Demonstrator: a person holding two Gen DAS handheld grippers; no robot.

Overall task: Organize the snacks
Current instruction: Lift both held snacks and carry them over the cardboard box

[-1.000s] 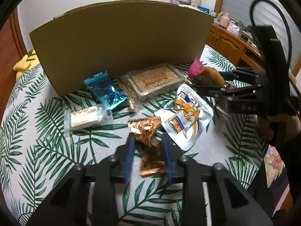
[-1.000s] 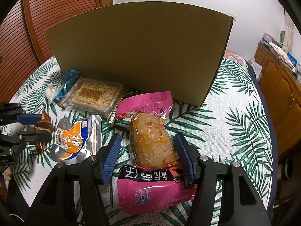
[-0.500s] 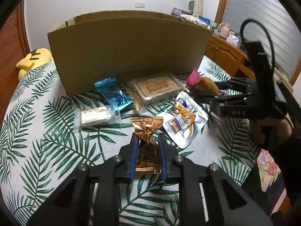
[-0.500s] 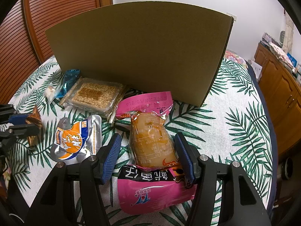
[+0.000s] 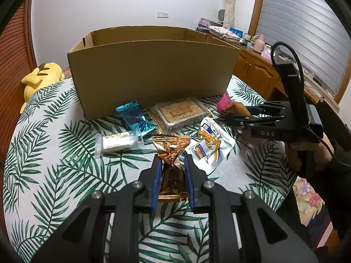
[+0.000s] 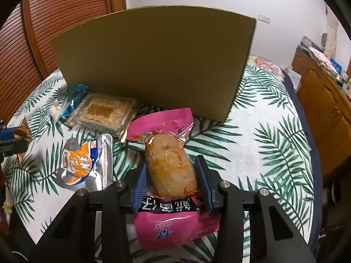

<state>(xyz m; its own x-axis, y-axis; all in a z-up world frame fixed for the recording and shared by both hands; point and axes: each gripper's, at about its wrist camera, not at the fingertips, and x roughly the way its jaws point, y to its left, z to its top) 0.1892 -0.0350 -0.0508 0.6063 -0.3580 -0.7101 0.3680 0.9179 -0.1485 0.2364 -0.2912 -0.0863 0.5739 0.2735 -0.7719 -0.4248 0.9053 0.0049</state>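
My left gripper (image 5: 171,161) is shut on a copper foil snack packet (image 5: 170,153) and holds it above the table. My right gripper (image 6: 170,171) is shut on a pink-ended packet with an orange snack (image 6: 170,166), lifted slightly; it also shows in the left wrist view (image 5: 252,114). An open cardboard box (image 5: 151,70) stands behind. On the cloth lie a blue wrapper (image 5: 133,116), a clear tray of crumbly bars (image 5: 179,111), a white packet (image 5: 118,141) and a silver-orange pouch (image 5: 208,146).
The table has a palm-leaf cloth (image 5: 54,153). A yellow plush toy (image 5: 41,76) lies at the far left. A wooden cabinet (image 5: 256,70) stands at the right, and a slatted wooden door (image 6: 54,22) behind the box.
My left gripper closed on the copper packet and lifted it up and back. My right gripper closed tighter on the pink packet and raised it a little.
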